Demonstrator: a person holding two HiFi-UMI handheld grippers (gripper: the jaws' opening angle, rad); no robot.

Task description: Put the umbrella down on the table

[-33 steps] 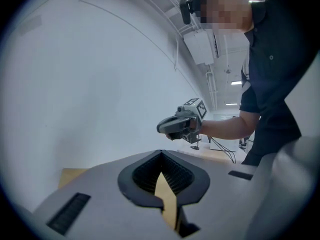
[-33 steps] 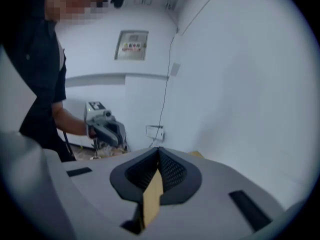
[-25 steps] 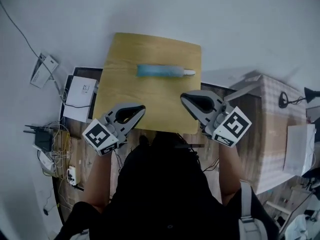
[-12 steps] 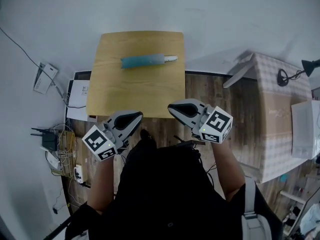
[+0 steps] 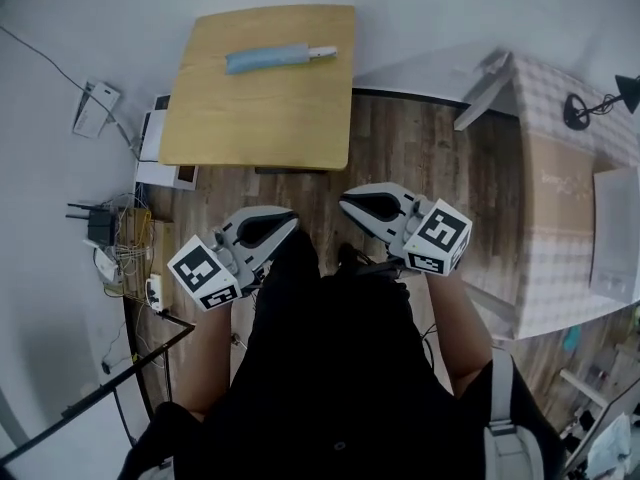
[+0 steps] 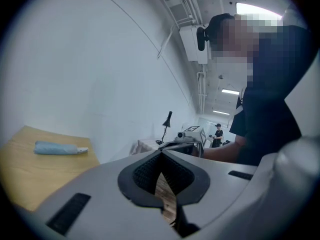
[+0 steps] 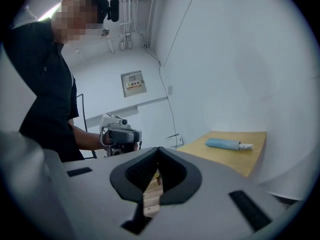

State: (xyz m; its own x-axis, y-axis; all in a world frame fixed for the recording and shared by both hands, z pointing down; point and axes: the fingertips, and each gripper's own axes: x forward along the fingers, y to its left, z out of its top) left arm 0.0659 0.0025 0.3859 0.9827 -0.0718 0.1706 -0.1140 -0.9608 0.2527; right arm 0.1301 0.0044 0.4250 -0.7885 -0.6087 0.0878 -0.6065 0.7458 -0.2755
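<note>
The folded light-blue umbrella (image 5: 268,59) with a white handle end lies flat on the wooden table (image 5: 260,118), near its far edge. Nothing holds it. My left gripper (image 5: 290,218) and right gripper (image 5: 345,206) hover over the wooden floor, well short of the table, tips turned toward each other. Both are shut and empty. The left gripper view shows the umbrella (image 6: 55,148) far off to the left beyond its closed gripper tips (image 6: 161,153). In the right gripper view the umbrella (image 7: 225,144) lies far off to the right beyond that gripper's tips (image 7: 159,150).
A table with a checked cloth (image 5: 560,168) stands to the right, carrying a black lamp (image 5: 575,108) and a white box (image 5: 615,228). A router and tangled cables (image 5: 100,258) lie on the floor at the left, beside a white box (image 5: 165,153). A dark pole (image 5: 90,398) crosses the lower left.
Both grippers have drawn back from the table, which has slid toward the top of the head view. The umbrella stays lying on it. Both grippers stay shut.
</note>
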